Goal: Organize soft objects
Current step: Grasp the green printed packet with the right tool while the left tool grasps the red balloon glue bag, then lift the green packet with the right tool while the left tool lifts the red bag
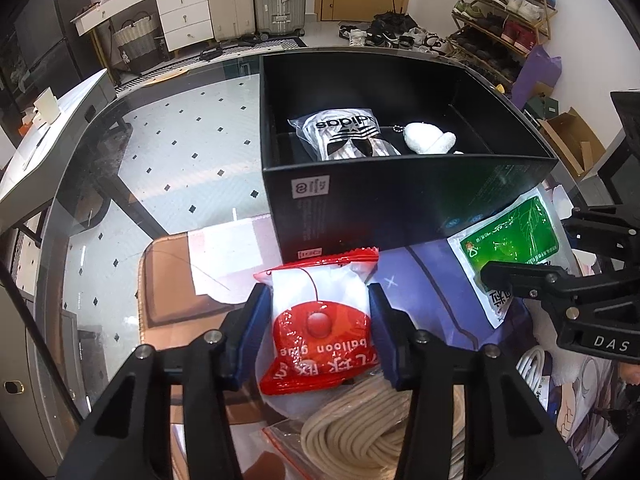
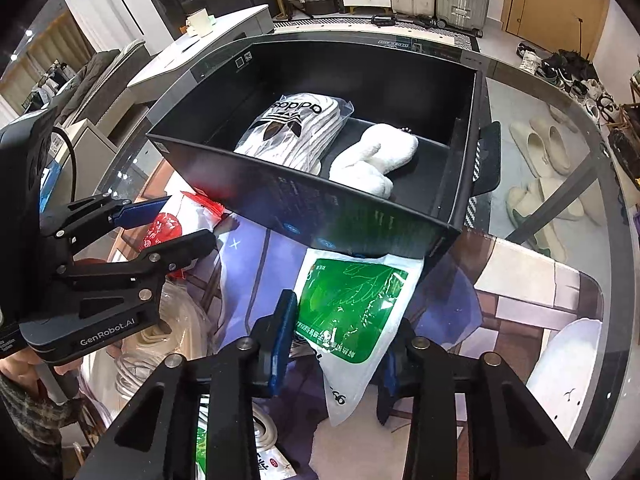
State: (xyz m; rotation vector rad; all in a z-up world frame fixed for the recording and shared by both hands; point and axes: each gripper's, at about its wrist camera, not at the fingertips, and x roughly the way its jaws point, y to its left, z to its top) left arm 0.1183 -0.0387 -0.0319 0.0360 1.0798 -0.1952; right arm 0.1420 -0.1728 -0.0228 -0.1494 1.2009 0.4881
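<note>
A glass counter (image 1: 168, 128) is bearing a black box (image 1: 360, 208); left tool (image 1: 318, 320) is pinching a crinkly red packet (image 1: 320, 332), right tool (image 2: 340, 344) a glossy green pouch (image 2: 352, 312).

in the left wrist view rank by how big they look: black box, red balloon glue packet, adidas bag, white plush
1. black box
2. red balloon glue packet, though it sits nearest the camera, which inflates it
3. adidas bag
4. white plush

The black box (image 1: 400, 200) front wall hides the lower part of the adidas packet (image 1: 344, 136) and the plush toy (image 1: 430, 140); the rope coil (image 1: 360, 436) runs off the bottom edge
</note>
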